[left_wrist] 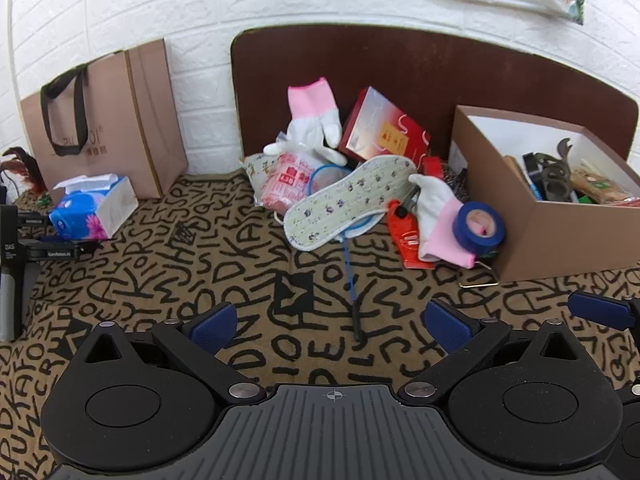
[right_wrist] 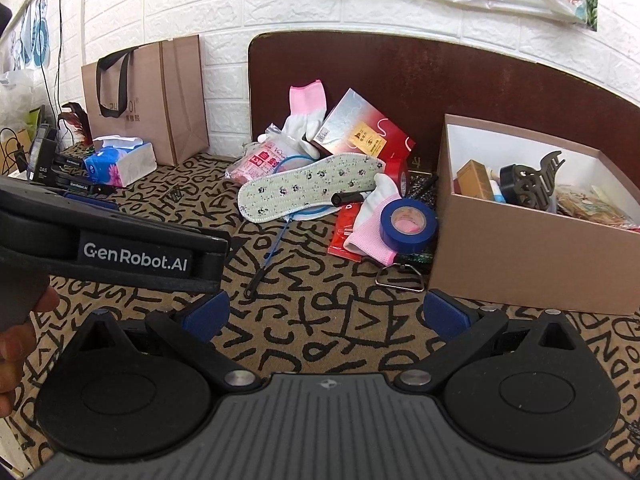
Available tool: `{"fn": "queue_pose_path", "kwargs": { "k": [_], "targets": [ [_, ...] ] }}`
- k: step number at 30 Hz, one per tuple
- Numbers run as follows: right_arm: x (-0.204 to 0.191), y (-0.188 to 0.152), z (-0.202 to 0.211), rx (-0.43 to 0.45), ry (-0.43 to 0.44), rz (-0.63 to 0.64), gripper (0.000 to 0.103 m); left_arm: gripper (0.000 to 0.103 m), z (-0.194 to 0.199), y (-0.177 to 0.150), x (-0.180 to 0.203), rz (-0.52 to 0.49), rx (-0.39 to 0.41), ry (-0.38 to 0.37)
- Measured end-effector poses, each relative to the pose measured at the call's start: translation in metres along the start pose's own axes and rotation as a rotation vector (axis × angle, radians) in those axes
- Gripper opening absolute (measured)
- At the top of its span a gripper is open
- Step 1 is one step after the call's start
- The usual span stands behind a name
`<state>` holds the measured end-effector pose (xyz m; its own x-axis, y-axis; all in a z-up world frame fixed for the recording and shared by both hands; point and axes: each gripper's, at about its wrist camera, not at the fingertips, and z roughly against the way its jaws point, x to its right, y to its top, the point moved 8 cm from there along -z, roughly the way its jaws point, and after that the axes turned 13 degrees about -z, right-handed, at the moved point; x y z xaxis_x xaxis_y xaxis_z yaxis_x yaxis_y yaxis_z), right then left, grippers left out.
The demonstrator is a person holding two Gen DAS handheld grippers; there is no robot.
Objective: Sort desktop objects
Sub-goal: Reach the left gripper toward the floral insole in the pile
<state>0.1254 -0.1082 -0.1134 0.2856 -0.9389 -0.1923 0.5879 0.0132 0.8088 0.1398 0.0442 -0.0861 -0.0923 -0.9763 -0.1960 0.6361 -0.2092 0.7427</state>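
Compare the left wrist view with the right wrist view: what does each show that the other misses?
Only the left wrist view shows the right gripper's blue pad at its right edge.

Only the right wrist view shows the left gripper body with its GenRobot.AI label, the person's hand holding it, and cables on the wall at far left.

Both show the insole on the pile, the blue tape roll, pink-cuffed gloves, the red box, the brown box of items, the paper bag and the tissue pack. Each view's own gripper is open and empty.

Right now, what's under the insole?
Under the insole lie a blue hoop with a thin handle and a pink packet; its toe rests on a red box. Anything else beneath is hidden.
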Motion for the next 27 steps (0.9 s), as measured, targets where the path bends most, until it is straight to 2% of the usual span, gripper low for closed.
{"fn": "queue_pose_path", "kwargs": {
  "k": [10, 18, 22, 27],
  "targets": [
    [0.000, 0.003, -0.031, -0.036, 0.010, -0.002, 0.103, 0.103, -0.037, 0.001, -0.009, -0.016, -0.037, -0.007],
    [-0.010, 0.005, -0.064, -0.064, 0.070, -0.003, 0.103, 0.102, -0.077, 0.013, -0.032, 0.000, -0.031, -0.032],
    [-0.016, 0.008, -0.085, -0.073, 0.092, -0.003, 0.102, 0.094, -0.103, 0.024, -0.042, 0.009, -0.032, -0.063],
    [-0.025, 0.007, -0.114, -0.107, 0.123, -0.011, 0.092, 0.083, -0.136, 0.032, -0.055, 0.042, -0.048, -0.100]
  ]
}}
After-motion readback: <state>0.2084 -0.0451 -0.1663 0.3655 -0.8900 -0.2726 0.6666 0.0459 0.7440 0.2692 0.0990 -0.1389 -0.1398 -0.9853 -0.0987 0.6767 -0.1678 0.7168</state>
